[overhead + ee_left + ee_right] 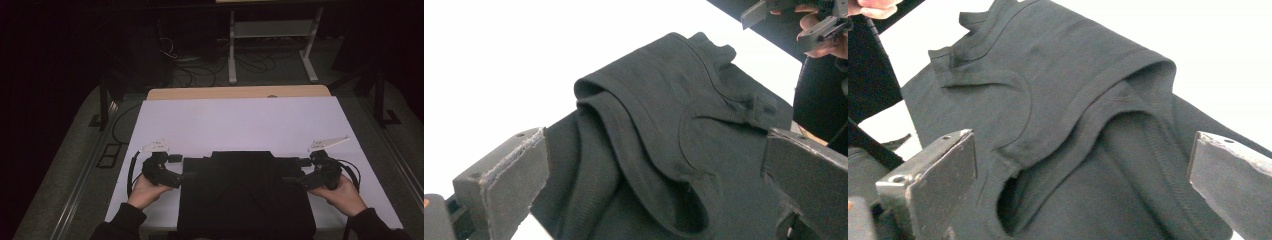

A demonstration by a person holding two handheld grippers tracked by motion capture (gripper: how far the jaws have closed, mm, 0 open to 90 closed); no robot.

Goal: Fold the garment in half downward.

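A dark garment (245,192) is seen lying on the near half of a white table (240,122), spread flat and reaching to the table's near edge, with a narrower folded band across its far side. The left gripper (184,176) is held in the person's left hand (145,190) at the garment's left edge, and the right gripper (290,176) is held in the right hand (340,192) at the garment's right edge — the two are set roughly level with each other, jaws pointed inward toward the cloth. In the left gripper view the jaws are shown spread wide, one at each lower corner, with nothing clamped between them; beyond them the garment (664,150) is bunched in soft folds, its ribbed hems and a curved armhole or neck opening turned up. The right gripper view gives much the same: jaws wide apart and empty, the garment (1063,125) lying beyond and between them, a stitched hem folded over a dark opening. A grey three-cornered plate is carried on top of each gripper, and a cable is looped beside each hand. Behind the table a white metal frame (272,45) and loose cables (200,70) are made out on a dim floor — the rest of the room is too dark to tell.
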